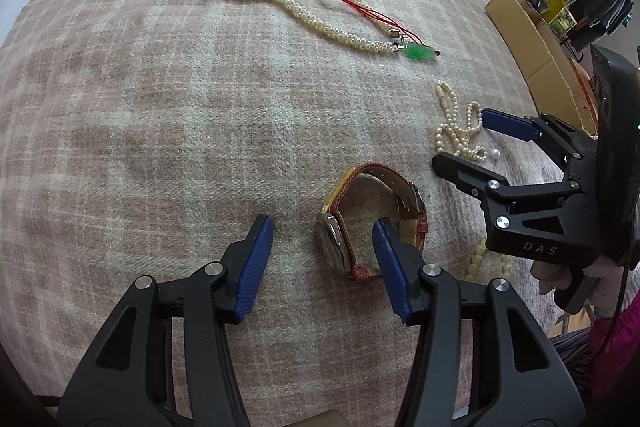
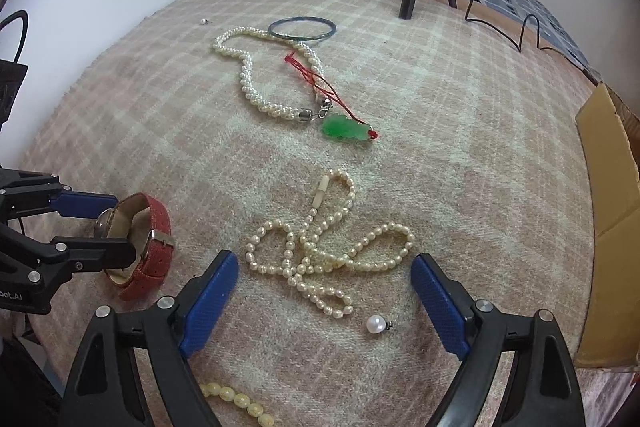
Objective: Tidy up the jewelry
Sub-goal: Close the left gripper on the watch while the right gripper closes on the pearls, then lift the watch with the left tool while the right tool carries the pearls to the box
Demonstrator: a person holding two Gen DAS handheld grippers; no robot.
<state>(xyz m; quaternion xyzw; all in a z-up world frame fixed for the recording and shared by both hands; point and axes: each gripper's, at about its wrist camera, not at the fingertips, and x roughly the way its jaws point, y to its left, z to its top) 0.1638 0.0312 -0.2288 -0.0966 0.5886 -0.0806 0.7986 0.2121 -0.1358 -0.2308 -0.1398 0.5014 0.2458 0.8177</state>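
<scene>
Now our left tongs [image 1: 322,247] straddle, half-open, the red leather-strapped wristwatch [image 1: 370,223] on the bed; stiff case, springy strap: pinch the case. Right tongs [image 2: 324,303] gape over limp, slippery pearls [image 2: 320,251].

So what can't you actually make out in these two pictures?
- Yellow bead string: cut off by the bottom edge in the right wrist view; mostly behind the right hand-held gripper in the left wrist view.
- Watch dial: seen edge-on in the left wrist view, and the left hand-held gripper covers it in the right wrist view.
- Cardboard box: its contents are hidden by its wall.
</scene>
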